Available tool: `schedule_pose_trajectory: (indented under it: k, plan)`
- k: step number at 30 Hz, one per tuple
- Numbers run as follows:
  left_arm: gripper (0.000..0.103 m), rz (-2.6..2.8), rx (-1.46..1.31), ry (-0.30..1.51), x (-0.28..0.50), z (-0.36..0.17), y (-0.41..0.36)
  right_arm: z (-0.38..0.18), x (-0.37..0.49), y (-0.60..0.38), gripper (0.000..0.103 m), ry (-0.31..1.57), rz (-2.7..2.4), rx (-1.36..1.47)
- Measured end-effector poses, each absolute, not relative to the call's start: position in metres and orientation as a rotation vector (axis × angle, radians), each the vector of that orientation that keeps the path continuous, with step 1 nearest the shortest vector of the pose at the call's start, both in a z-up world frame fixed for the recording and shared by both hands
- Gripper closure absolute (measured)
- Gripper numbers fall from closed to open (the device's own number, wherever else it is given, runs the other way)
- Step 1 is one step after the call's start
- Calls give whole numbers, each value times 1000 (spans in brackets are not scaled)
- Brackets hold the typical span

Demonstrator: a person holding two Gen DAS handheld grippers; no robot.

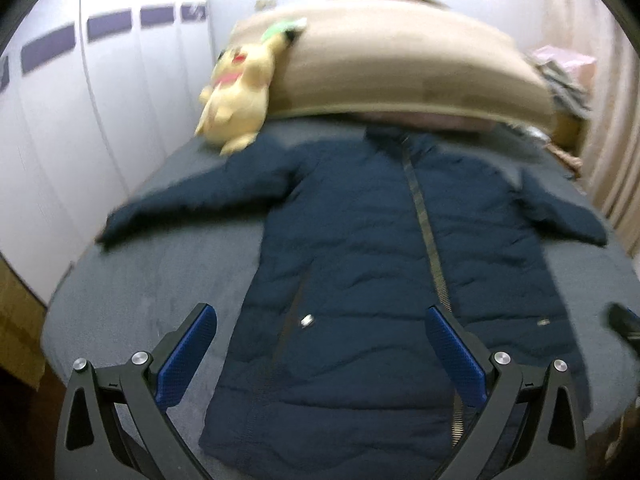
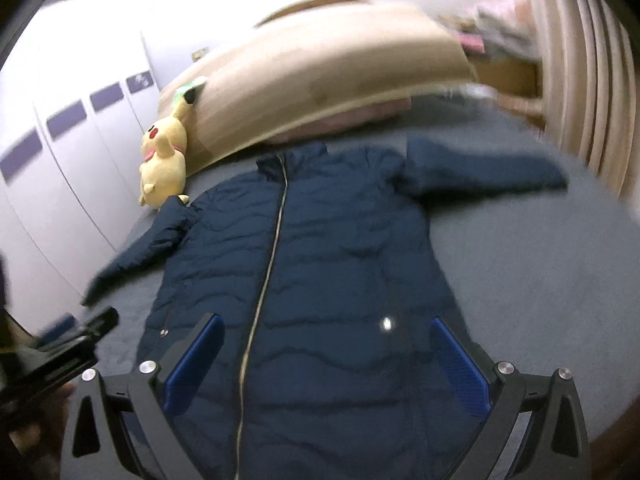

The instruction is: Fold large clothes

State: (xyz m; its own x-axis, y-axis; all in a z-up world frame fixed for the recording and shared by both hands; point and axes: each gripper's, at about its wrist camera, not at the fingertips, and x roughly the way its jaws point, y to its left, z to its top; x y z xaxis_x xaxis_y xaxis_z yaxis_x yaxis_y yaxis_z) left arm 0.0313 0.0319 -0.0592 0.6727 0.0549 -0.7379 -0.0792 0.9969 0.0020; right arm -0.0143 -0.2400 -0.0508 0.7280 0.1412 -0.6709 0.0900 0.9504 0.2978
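Observation:
A long navy quilted coat lies flat and zipped on a grey bed, collar away from me, both sleeves spread out sideways. My left gripper hovers open above the coat's lower left part, blue pads wide apart, nothing between them. In the right wrist view the same coat fills the middle. My right gripper hangs open over its lower half, near the zip. The left gripper's dark tip shows at the left edge of that view, and the right gripper's tip shows at the right edge of the left wrist view.
A yellow plush toy leans against a tan headboard cushion at the head of the bed. White wardrobe doors run along the left. A curtain and cluttered shelf stand at the right. Grey bedding lies bare right of the coat.

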Motion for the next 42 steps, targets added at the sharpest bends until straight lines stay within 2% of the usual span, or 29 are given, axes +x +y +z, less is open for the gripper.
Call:
schedule_pose_trajectory:
  k: [7,14,17,19,24,30,32,33,34,37,40,42]
  plan:
    - [0,140,-85,965,62,-117,58,-100,-11,-372,0,771,5,745]
    - [0,150,-81,950,88,-129,58,-121,25,-521,0,562,-56,1180]
    - [0,153,-67,949,103,-138,56,-133,50,-563,3,523,-114,1243]
    - [0,165,-53,967,112,-148,55,-142,73,-591,11,522,-170,1251]
    - [0,164,-61,1001,126,-171,59,-160,119,-642,23,536,-282,1268]
    - [0,154,-92,976,125,-180,64,-176,166,-678,30,586,-376,1208]
    - [0,157,-90,962,125,-181,64,-183,177,-682,35,627,-398,1191]
    - [0,158,-89,958,124,-181,64,-190,179,-685,42,643,-402,1191]
    - [0,157,-91,956,124,-181,64,-196,183,-687,57,653,-415,1183]
    - [0,149,-106,953,123,-182,66,-188,193,-685,82,709,-465,1115]
    - [0,148,-113,950,123,-182,67,-155,203,-673,91,692,-444,988]
    - [0,146,-117,948,123,-183,67,-117,212,-653,92,670,-406,870]
